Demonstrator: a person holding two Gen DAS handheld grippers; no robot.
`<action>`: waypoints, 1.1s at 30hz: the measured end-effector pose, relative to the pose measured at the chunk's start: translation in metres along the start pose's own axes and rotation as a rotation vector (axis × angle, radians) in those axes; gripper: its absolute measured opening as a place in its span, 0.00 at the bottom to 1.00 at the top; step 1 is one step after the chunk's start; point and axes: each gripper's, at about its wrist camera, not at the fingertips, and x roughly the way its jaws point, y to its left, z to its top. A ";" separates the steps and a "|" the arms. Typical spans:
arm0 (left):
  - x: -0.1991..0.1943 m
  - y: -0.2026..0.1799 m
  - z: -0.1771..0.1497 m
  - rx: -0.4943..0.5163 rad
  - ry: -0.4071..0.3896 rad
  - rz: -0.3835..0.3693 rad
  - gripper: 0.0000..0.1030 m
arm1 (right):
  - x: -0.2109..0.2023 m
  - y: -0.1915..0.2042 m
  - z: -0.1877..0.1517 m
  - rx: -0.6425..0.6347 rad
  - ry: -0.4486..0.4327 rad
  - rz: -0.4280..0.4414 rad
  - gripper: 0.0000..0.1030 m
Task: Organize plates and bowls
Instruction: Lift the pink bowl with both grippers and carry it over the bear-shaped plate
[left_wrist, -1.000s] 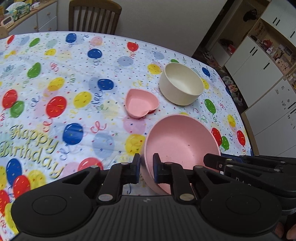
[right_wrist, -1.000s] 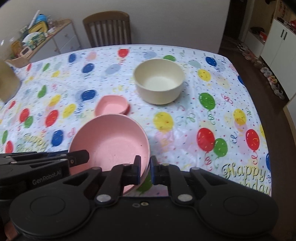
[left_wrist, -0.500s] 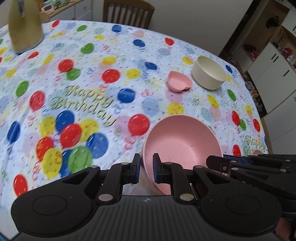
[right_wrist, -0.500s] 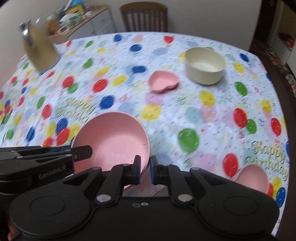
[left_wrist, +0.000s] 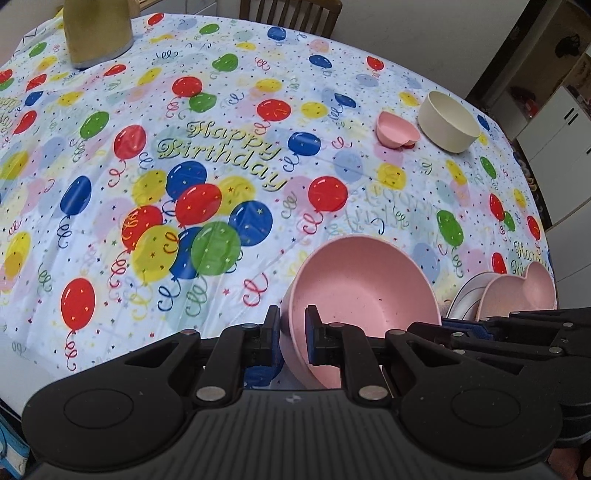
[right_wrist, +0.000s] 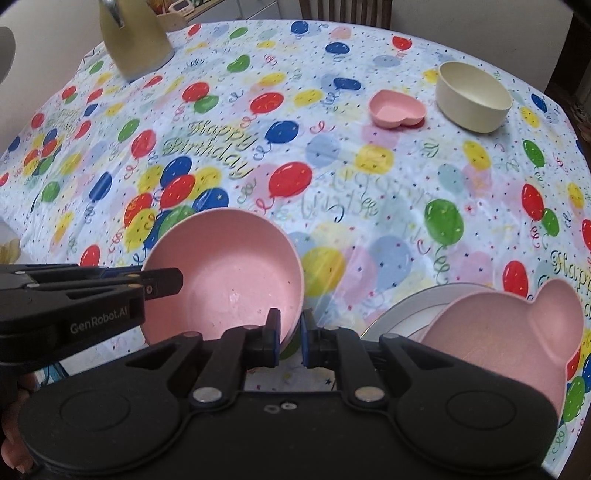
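A table (left_wrist: 110, 332) draped in a balloon-print "Happy Birthday" cloth fills a kitchen-side room, a wooden chair (left_wrist: 291, 14) at its far edge and white cabinets (left_wrist: 554, 125) to one side. A tall yellow-green jug (right_wrist: 133, 40) stands at the far corner. Nearest the cameras, a large pink bowl (right_wrist: 225, 280) hangs over the cloth, its rim pinched on one side by the left hand-held gripper (left_wrist: 293, 328) and on the other by the right hand-held gripper (right_wrist: 290, 334), both clamped narrow on the thin wall. Just beside it sits a pink heart-shaped plate (right_wrist: 509, 332) stacked on a white plate (right_wrist: 402, 306), the likely destination. Far across the table, a cream bowl (right_wrist: 472, 98) and a small pink heart dish (right_wrist: 397, 109) wait close together. The risk: two shallow rim grips could slip or twist if the hands drift apart, tipping the bowl onto the stack.
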 end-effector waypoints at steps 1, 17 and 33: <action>0.001 0.001 -0.002 -0.001 0.006 0.001 0.13 | 0.001 0.001 -0.001 0.002 0.008 0.001 0.10; 0.012 0.007 -0.012 -0.003 0.064 -0.002 0.13 | 0.012 0.007 -0.012 0.008 0.065 -0.008 0.10; 0.011 0.017 -0.021 -0.055 0.058 -0.017 0.13 | 0.011 0.003 -0.017 0.040 0.087 -0.012 0.10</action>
